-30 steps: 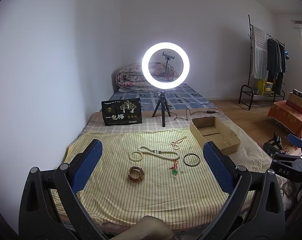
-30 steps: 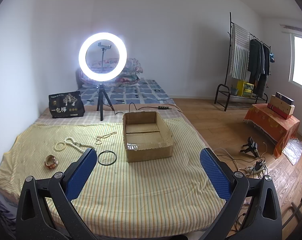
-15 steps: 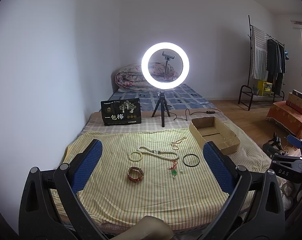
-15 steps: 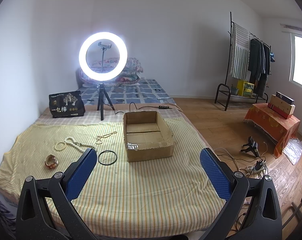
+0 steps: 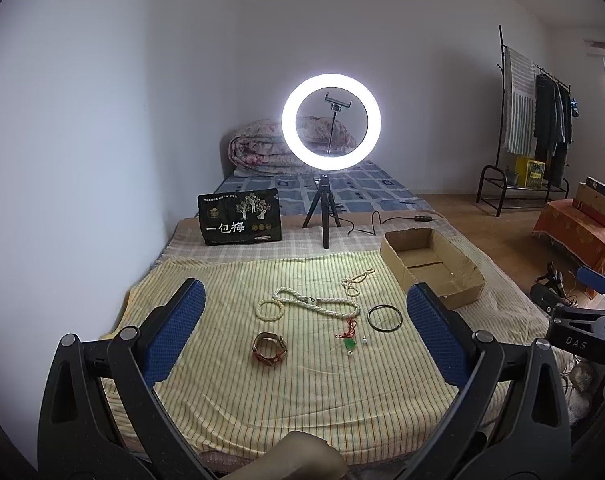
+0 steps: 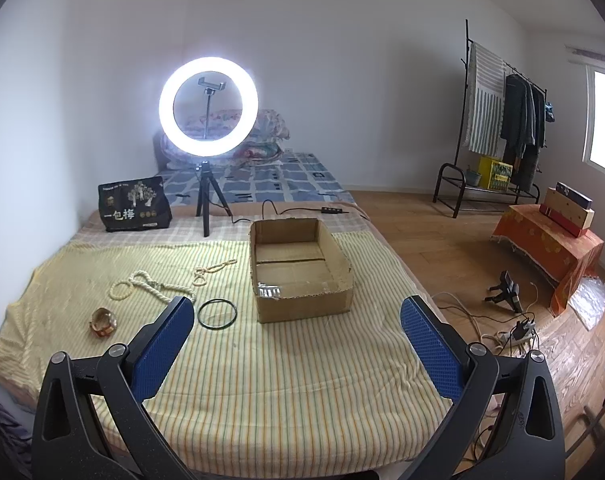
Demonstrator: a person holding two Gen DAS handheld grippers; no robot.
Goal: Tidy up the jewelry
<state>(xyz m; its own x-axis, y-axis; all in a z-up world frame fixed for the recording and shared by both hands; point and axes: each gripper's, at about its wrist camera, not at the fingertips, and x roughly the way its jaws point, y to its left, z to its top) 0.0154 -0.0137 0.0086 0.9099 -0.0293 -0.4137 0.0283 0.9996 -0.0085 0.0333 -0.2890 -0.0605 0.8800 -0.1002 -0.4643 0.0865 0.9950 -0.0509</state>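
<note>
Jewelry lies on a yellow striped cloth (image 5: 286,396): a brown bangle (image 5: 268,347), a white twisted rope necklace (image 5: 322,303), a small bead bracelet (image 5: 268,310), a bead strand (image 5: 357,280), a black ring (image 5: 385,317) and a green pendant on red cord (image 5: 349,343). An open cardboard box (image 6: 298,268) stands right of them. My left gripper (image 5: 306,336) is open and empty, above the near cloth. My right gripper (image 6: 298,344) is open and empty, in front of the box; the black ring (image 6: 217,313) lies by its left finger.
A lit ring light on a tripod (image 5: 331,128) and a black printed bag (image 5: 240,222) stand behind the cloth. A clothes rack (image 6: 502,120), an orange-covered stand (image 6: 550,240) and floor cables (image 6: 514,328) are at the right. A wall runs along the left.
Both views have shifted very slightly; the jewelry and box have not moved, and both grippers stay open.
</note>
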